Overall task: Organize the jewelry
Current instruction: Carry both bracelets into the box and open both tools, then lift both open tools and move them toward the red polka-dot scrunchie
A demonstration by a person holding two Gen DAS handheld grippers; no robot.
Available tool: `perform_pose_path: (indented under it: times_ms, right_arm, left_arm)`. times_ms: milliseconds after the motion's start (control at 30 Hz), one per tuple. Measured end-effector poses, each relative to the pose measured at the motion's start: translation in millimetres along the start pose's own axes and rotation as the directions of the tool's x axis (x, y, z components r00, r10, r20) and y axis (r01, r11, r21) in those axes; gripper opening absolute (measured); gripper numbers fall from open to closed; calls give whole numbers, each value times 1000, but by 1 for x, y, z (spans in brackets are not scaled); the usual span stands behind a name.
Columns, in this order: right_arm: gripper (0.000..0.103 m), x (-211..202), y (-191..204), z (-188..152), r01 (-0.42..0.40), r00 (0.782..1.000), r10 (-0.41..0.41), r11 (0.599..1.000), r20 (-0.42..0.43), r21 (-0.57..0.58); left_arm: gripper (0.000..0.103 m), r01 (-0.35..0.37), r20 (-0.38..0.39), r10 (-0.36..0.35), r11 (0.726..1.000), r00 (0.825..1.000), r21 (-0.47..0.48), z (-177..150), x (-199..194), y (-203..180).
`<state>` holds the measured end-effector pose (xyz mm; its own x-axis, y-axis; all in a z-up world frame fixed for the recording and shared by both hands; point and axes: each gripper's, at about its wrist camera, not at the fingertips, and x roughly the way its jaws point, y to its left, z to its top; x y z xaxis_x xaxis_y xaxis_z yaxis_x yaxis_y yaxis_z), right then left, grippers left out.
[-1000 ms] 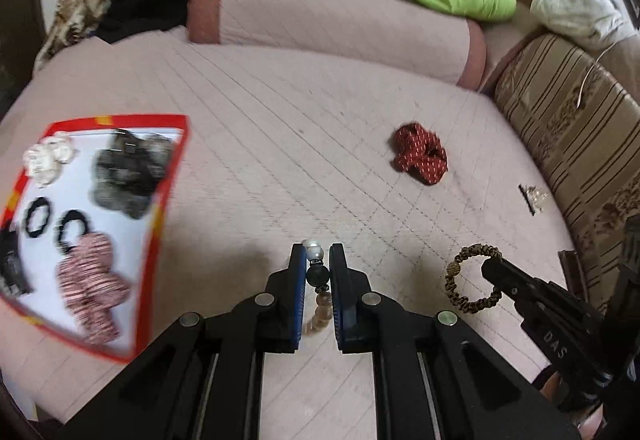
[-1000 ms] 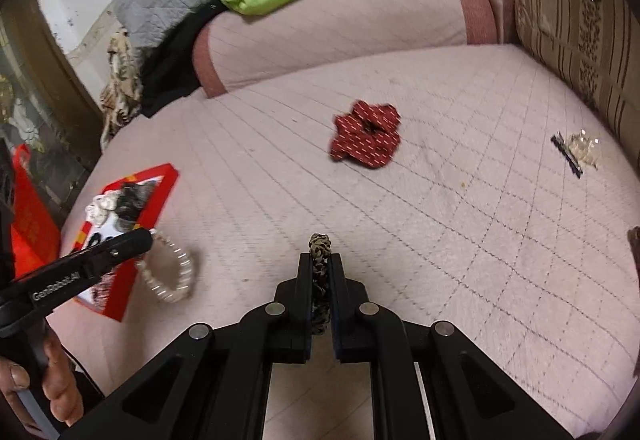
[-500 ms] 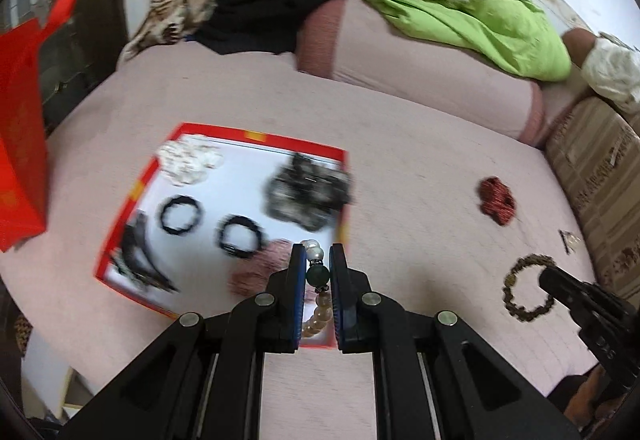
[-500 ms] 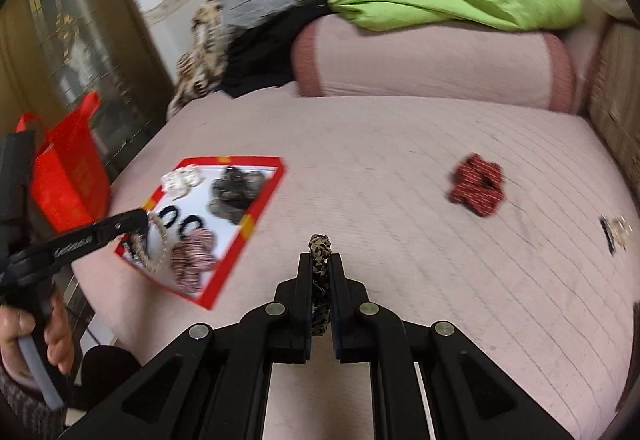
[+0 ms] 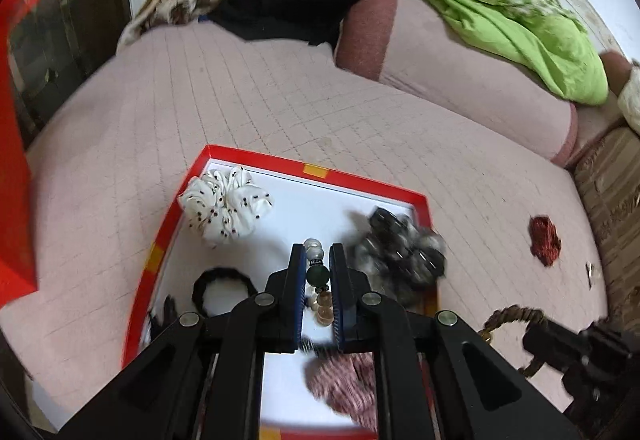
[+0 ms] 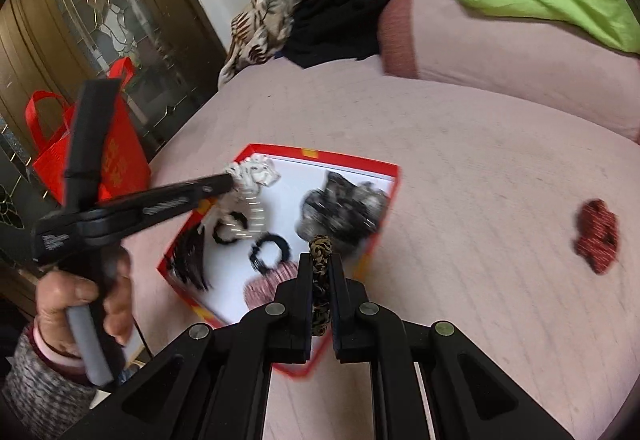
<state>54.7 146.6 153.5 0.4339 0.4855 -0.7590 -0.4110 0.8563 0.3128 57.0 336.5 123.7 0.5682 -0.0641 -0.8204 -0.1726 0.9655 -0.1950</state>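
Both bracelets are in transit to the red-rimmed tray (image 5: 420, 200) on the bed. The left gripper (image 5: 316, 272), over the tray's white floor, pinches a pearl-and-green-bead bracelet (image 5: 318, 274); the right gripper (image 6: 320, 280), at the tray's near edge, pinches a brown beaded bracelet (image 6: 320, 252). Next, each likely needs lowering onto bare floor between the white scrunchie (image 5: 226, 204) and grey scrunchie (image 5: 400, 256), then releasing.

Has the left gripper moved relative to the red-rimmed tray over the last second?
Yes. The left gripper, shut on a beaded bracelet, was over bare quilt to the tray's right; now it hangs over the tray, between the white scrunchie and grey scrunchie.
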Motion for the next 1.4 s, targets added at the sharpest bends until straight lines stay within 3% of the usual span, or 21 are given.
perform_pose_path:
  times_ms: [100, 333, 500, 667, 767, 800, 1000, 1100, 1200, 1400]
  right_arm:
    - [8, 29, 6, 20, -29, 999, 29, 999, -16, 21]
    - [8, 96, 15, 59, -74, 996, 79, 994, -51, 86]
    - [9, 146, 14, 70, -22, 994, 30, 996, -106, 82]
    - [11, 159, 10, 71, 21, 993, -14, 998, -114, 57]
    - [34, 152, 10, 71, 45, 995, -42, 999, -91, 29]
    - [36, 148, 10, 71, 53, 996, -51, 998, -80, 21]
    - [37, 116, 8, 65, 97, 994, -98, 995, -37, -29]
    - [38, 87, 4, 53, 116, 993, -117, 991, -9, -63]
    - [51, 52, -6, 30, 137, 991, -136, 988, 22, -75]
    - [53, 0, -56, -34, 150, 989, -151, 986, 12, 69]
  left_arm:
    - [11, 27, -22, -28, 998, 999, -56, 12, 27, 20]
    - [11, 12, -63, -19, 993, 998, -114, 17, 69, 53]
    - [11, 26, -83, -37, 991, 996, -131, 12, 82, 59]
    - [13, 31, -54, -38, 992, 998, -121, 11, 74, 57]
    - [29, 33, -26, -36, 993, 999, -117, 10, 62, 55]
    - [30, 29, -6, -30, 993, 1000, -112, 9, 54, 52]
    - [33, -23, 53, 27, 996, 998, -83, -2, 19, 38]
    - [45, -67, 96, 73, 995, 993, -69, -16, -8, 28]
    - [52, -103, 134, 111, 992, 985, -66, -30, -31, 21]
    - [62, -115, 191, 122, 992, 974, -48, -60, -69, -16]
